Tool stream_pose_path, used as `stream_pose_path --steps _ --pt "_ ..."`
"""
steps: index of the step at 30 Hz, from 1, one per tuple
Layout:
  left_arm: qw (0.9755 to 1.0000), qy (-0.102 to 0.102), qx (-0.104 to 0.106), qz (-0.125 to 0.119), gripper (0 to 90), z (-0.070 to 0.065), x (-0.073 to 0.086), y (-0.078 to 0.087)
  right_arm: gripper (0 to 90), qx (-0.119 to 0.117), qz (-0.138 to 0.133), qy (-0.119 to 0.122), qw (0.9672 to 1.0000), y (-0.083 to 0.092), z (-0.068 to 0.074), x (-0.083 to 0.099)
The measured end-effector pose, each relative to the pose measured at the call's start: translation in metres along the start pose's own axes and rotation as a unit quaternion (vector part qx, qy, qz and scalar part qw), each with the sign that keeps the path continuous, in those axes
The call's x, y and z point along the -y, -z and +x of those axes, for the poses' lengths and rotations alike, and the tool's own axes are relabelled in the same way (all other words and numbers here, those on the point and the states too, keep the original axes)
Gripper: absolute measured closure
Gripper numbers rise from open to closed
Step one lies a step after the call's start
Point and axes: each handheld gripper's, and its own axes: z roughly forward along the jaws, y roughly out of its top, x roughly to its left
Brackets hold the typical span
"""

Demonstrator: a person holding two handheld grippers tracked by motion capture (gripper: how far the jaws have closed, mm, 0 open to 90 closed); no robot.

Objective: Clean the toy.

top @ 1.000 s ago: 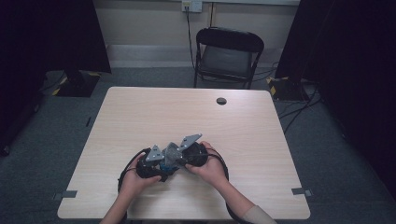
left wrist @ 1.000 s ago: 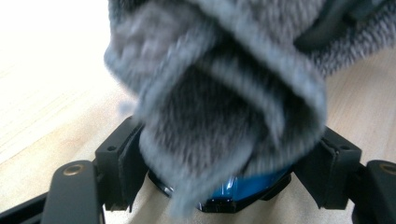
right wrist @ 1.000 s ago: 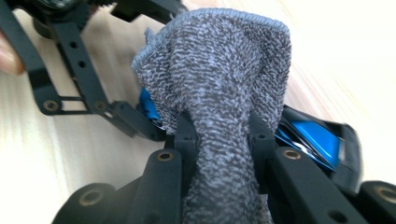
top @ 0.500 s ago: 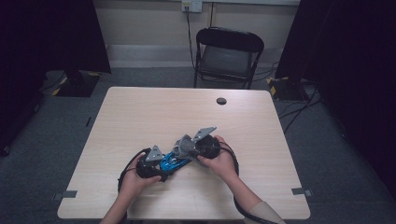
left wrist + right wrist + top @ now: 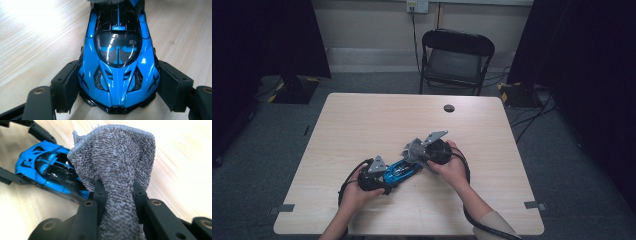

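- A blue toy car [image 5: 117,62] lies on the wooden table [image 5: 362,125], near the front edge and a little left of its middle, as the high view shows.
- The left gripper [image 5: 117,100] clamps the car's nose: the two black pads press against the car's flanks, one on each side, just behind the front corners, in the left gripper view.
- In the high view the left gripper [image 5: 379,177] sits at the car's near-left end, held by the person's left hand [image 5: 354,192].
- The right gripper [image 5: 118,192] is closed on a grey terry cloth [image 5: 117,157]; the cloth is bunched between the narrow jaws and fans out above them.
- In the right gripper view the cloth's lower left edge overlaps the car's [image 5: 47,170] dark rear end; whether it touches cannot be told.
- In the high view the right gripper [image 5: 419,150] stands at the car's [image 5: 401,170] far-right end, in the person's right hand [image 5: 452,167].
- A small dark round thing [image 5: 449,108] lies near the far edge of the table, well apart from the car.
- A black folding chair [image 5: 454,60] stands beyond the far edge.
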Motion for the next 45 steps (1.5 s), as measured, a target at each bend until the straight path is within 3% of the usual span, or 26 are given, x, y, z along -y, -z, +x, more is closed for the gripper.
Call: stream_pose_path --steps 7,10,15,22,29,34,38,40,42,45 --pt "1.0000 0.000 0.000 0.000 25.5 0.000 0.000 0.000 72.5 0.021 -0.017 -0.009 0.9996 0.016 -0.010 0.003" --pt "1.0000 0.002 0.001 -0.001 25.5 0.000 0.000 0.000 72.5 0.009 -0.024 -0.006 0.9997 0.024 -0.010 0.006" --pt "1.0000 0.002 0.001 -0.001 25.4 0.000 0.000 0.000 72.6 -0.009 -0.035 0.015 0.9992 0.036 0.002 0.016" --pt "1.0000 0.008 0.004 0.000 24.6 0.001 0.000 0.001 72.5 -0.032 -0.052 0.023 0.9978 0.047 0.020 0.030" --pt "0.9999 0.015 -0.001 0.002 21.5 0.001 0.001 0.006 72.5 -0.045 -0.045 0.031 0.9975 0.046 0.033 0.044" --pt "0.9999 0.008 -0.003 0.005 21.6 0.002 0.001 0.009 72.6 -0.052 -0.036 0.035 0.9974 0.043 0.038 0.051" --pt "0.9998 0.017 0.000 -0.006 20.9 0.003 -0.002 0.011 72.5 -0.054 -0.031 0.036 0.9974 0.039 0.041 0.053" --pt "0.9991 0.034 0.005 -0.024 19.6 0.005 -0.005 0.014 72.5 -0.057 -0.031 0.036 0.9973 0.039 0.042 0.054" --pt "0.9991 0.030 -0.008 -0.027 18.1 0.007 -0.009 0.019 72.5 -0.057 -0.031 0.036 0.9972 0.038 0.042 0.054" --pt "0.9990 0.023 -0.009 -0.036 27.3 0.010 -0.014 0.023 72.5 -0.060 -0.029 0.039 0.9970 0.036 0.043 0.054"
